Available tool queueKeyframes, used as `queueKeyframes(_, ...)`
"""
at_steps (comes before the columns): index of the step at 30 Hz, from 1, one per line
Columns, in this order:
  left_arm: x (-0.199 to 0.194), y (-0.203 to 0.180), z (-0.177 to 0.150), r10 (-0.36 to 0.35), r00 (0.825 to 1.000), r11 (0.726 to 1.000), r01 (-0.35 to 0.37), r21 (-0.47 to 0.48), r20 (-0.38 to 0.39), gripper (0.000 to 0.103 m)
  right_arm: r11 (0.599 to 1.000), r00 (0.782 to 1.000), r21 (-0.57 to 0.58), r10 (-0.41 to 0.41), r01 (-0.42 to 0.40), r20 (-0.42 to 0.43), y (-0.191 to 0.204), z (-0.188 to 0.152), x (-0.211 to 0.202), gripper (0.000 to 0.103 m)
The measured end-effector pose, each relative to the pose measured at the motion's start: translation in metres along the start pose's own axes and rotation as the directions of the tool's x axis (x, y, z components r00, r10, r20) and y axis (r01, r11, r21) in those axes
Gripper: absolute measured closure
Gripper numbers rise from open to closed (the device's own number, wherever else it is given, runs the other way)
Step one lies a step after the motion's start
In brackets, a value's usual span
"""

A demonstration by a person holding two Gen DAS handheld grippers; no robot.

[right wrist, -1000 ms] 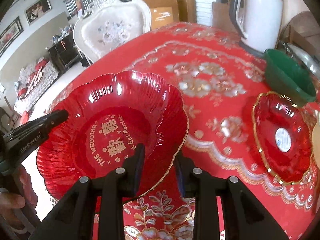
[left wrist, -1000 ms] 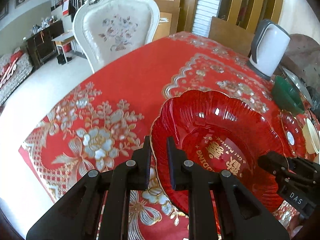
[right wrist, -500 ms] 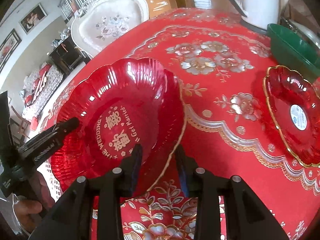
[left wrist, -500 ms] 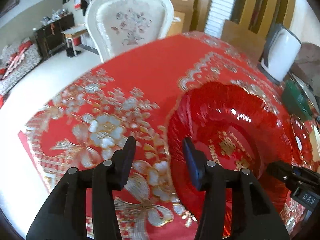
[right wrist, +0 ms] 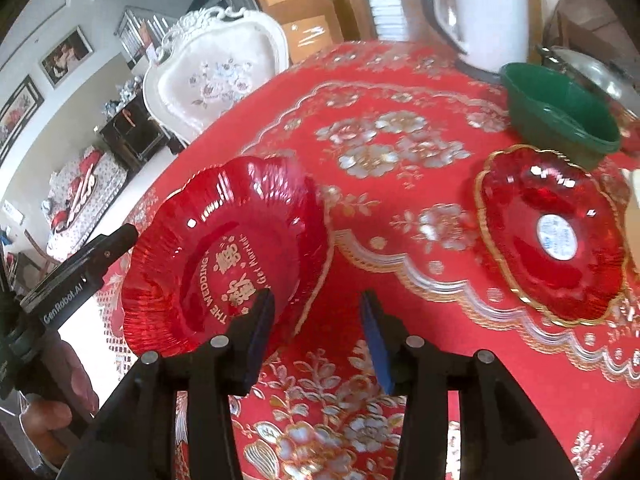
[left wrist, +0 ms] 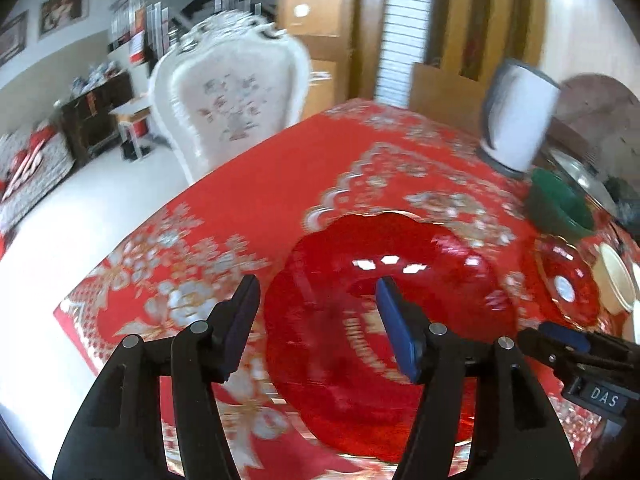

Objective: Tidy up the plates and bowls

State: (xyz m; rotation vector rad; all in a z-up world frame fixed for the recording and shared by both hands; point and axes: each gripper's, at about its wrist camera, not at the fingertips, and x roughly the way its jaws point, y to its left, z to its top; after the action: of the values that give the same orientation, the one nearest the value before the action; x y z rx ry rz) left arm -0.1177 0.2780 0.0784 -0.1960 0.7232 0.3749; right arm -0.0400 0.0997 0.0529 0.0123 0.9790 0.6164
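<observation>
A large red scalloped plate [left wrist: 380, 320] with gold lettering lies on the red flowered tablecloth [left wrist: 240, 200]. My left gripper [left wrist: 320, 320] hovers over its left rim; the jaws are opening and the pads are off the plate. My right gripper [right wrist: 318, 320] stands at the plate's [right wrist: 224, 248] near right rim. Its jaws are opening too, with the rim between them but untouched. A smaller red plate [right wrist: 552, 236] with a white label sits to the right, and a green bowl [right wrist: 560, 116] behind it.
A white kettle [left wrist: 516, 116] stands at the table's far right, with a cream bowl [left wrist: 616, 284] beyond the small plate. A white carved chair [left wrist: 232, 108] is at the far side. A person's hand [right wrist: 60, 400] holds the left tool. The table edge runs along the left.
Both grippers were shut on opposite rims of the large red plate. Both have opened and let go, and the left one has lifted and drawn back. The plate now rests on the cloth.
</observation>
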Motion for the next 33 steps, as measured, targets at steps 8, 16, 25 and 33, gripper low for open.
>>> queueKeyframes(8, -0.005, -0.070, 0.011, -0.112, 0.994, 0.988, 0.110, 0.110, 0.011, 0.042, 0.993, 0.997, 0.108, -0.043, 0.036, 0.061, -0.047, -0.001, -0.031, 0.053)
queueKeyframes(16, 0.008, -0.136, 0.014, -0.207, 0.977, 0.961, 0.213, 0.177, -0.051, 0.042, 0.965, 0.989, 0.251, -0.108, 0.080, 0.100, -0.110, -0.008, -0.059, 0.052)
queueKeyframes(25, 0.043, -0.197, 0.018, -0.235, 0.959, 0.941, 0.265, 0.209, -0.161, 0.042, 0.921, 0.983, 0.373, -0.159, 0.115, 0.089, -0.167, -0.019, -0.067, 0.048)
queueKeyframes(33, 0.072, -0.224, 0.024, -0.224, 0.950, 0.944, 0.267, 0.196, -0.216, 0.042, 0.891, 0.986, 0.440, -0.154, 0.112, 0.061, -0.202, -0.018, -0.058, 0.048)
